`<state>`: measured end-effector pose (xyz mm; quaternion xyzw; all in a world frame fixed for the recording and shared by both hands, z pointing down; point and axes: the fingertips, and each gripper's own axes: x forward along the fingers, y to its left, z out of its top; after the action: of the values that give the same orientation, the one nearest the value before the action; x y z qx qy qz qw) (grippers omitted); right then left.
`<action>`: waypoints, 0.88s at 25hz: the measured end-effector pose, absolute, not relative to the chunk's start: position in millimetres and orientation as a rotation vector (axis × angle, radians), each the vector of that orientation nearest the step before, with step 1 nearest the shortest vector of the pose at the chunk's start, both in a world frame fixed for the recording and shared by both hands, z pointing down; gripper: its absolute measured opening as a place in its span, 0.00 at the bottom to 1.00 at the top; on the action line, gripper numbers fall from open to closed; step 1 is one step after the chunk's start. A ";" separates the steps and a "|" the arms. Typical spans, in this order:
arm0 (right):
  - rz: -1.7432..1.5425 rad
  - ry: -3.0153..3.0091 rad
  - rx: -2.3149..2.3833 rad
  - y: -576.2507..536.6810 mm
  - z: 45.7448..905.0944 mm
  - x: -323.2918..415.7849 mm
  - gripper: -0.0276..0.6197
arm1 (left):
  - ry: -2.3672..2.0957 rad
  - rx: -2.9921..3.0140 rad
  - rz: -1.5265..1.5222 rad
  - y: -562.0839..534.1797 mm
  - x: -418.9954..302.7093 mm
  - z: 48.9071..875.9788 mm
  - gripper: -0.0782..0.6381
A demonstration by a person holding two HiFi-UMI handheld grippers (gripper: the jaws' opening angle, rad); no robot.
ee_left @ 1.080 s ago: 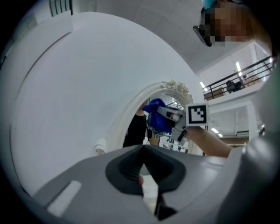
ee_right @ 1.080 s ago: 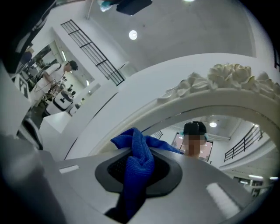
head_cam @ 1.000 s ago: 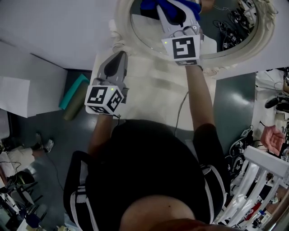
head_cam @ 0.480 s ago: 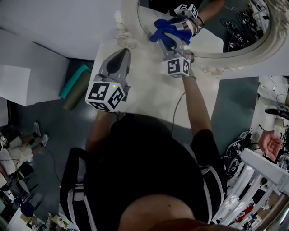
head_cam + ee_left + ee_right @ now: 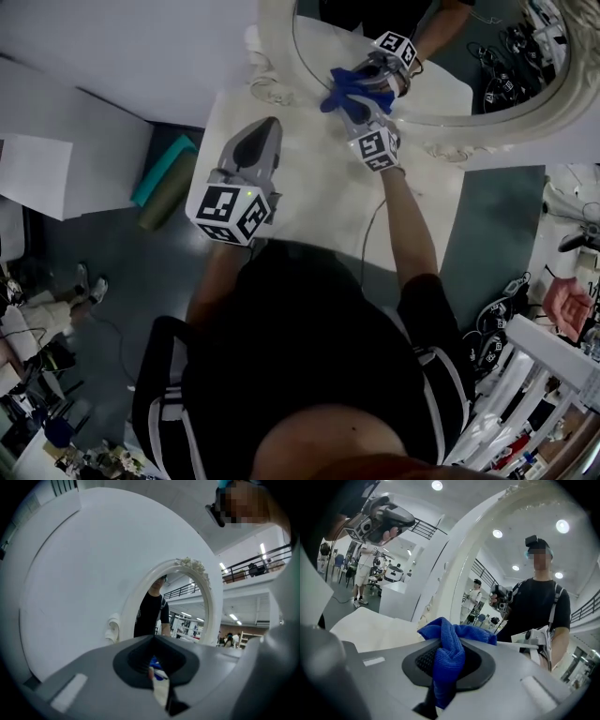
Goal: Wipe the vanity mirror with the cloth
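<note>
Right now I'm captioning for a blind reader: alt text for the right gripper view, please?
The right claw is shut on a bunched blue cloth in front of the cream-framed vanity mirror. The glass reflects a person in a black shirt.

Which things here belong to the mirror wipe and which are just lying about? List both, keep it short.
Job in hand:
- blue cloth
- right gripper, shut on the cloth
- vanity mirror
- white table that the mirror stands on

Lying about or idle:
- left gripper, shut and empty
- teal roll on the floor
- olive roll beside it
</note>
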<state>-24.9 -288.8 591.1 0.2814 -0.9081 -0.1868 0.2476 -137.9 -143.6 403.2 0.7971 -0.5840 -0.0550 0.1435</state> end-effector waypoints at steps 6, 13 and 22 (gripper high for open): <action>-0.491 -2.433 0.733 -290.6 596.0 -28.7 0.12 | -1.688 2.309 -0.167 -138.7 -139.1 398.6 0.12; -0.332 -2.665 0.907 -271.9 547.1 -11.7 0.12 | -1.674 2.339 -0.187 -131.7 -130.0 390.0 0.12; 0.096 -3.057 1.527 -233.4 455.5 57.6 0.12 | -1.615 2.427 -0.220 -136.1 -115.5 367.2 0.12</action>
<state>57.6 -233.4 455.5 0.4424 -0.8857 0.0279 -0.1380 -115.5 -136.1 367.2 0.8252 -0.5492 -0.0748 0.1089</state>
